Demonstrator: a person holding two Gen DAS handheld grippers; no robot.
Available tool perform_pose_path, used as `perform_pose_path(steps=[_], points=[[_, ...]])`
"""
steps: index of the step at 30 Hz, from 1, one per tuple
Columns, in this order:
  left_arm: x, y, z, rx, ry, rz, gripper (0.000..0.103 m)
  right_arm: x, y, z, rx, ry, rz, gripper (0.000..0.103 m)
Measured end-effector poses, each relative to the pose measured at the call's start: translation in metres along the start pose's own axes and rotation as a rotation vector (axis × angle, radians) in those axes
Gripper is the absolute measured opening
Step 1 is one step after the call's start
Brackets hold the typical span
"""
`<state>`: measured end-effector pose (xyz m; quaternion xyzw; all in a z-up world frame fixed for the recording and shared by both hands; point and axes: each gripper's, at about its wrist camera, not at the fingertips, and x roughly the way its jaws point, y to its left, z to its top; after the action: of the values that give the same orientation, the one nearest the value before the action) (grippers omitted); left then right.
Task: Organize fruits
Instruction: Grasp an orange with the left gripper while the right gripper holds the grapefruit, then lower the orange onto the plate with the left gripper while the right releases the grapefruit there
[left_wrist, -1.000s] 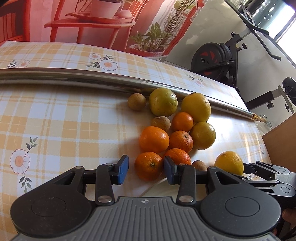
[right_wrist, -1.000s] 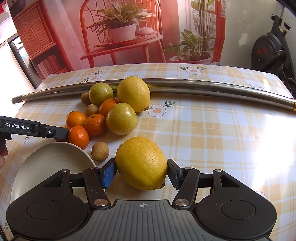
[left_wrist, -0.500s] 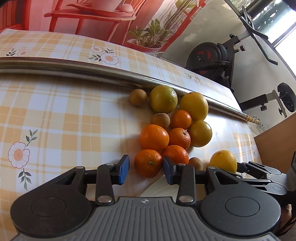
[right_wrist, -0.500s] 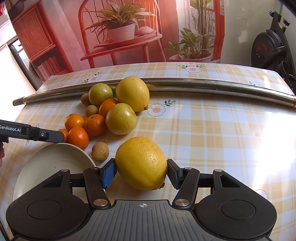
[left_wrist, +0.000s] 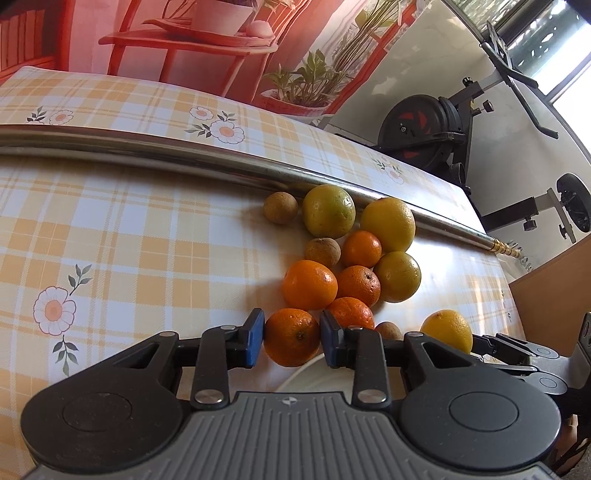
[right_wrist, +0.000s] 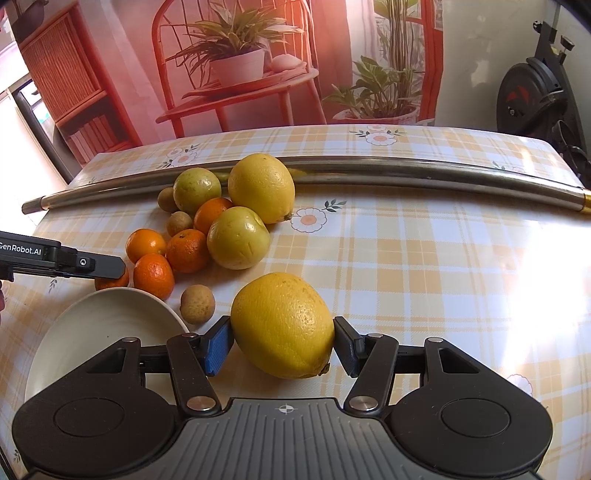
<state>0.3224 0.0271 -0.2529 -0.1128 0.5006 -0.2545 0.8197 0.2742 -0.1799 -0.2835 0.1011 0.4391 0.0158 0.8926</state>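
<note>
My left gripper (left_wrist: 291, 336) is clamped on a small orange (left_wrist: 291, 338), its blue pads (left_wrist: 255, 338) pressed against both sides, at the near edge of a fruit pile on a table with a yellow plaid tablecloth (left_wrist: 129, 240). My right gripper (right_wrist: 282, 341) is closed around a large yellow citrus (right_wrist: 282, 325) — both pads touch its skin. A white plate (right_wrist: 66, 332) sits just left of that fruit, with a small brown fruit (right_wrist: 197, 304) beside its rim. Beyond lie more oranges (right_wrist: 187, 250), greenish citrus (right_wrist: 238, 237) and a big yellow one (right_wrist: 261, 187) — the farthest fruits rest against a long metal pole (right_wrist: 424, 171).
</note>
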Motion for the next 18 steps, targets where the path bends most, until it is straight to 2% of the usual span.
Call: perform_pose_path(steps=[10, 15, 18], points=[[-0.02, -0.008, -0.004, 0.026, -0.017, 0.045, 0.034, -0.006, -0.003, -0.004, 0.025, 0.006, -0.023, 0.054], [-0.035, -0.017, -0.013, 0.061, -0.006, 0.004, 0.034, -0.019, -0.003, -0.006, 0.047, -0.006, -0.022, 0.054], [-0.038, -0.025, -0.026, 0.114, 0.019, 0.023, 0.034, -0.031, 0.001, -0.008, 0.045, -0.017, -0.018, 0.054]])
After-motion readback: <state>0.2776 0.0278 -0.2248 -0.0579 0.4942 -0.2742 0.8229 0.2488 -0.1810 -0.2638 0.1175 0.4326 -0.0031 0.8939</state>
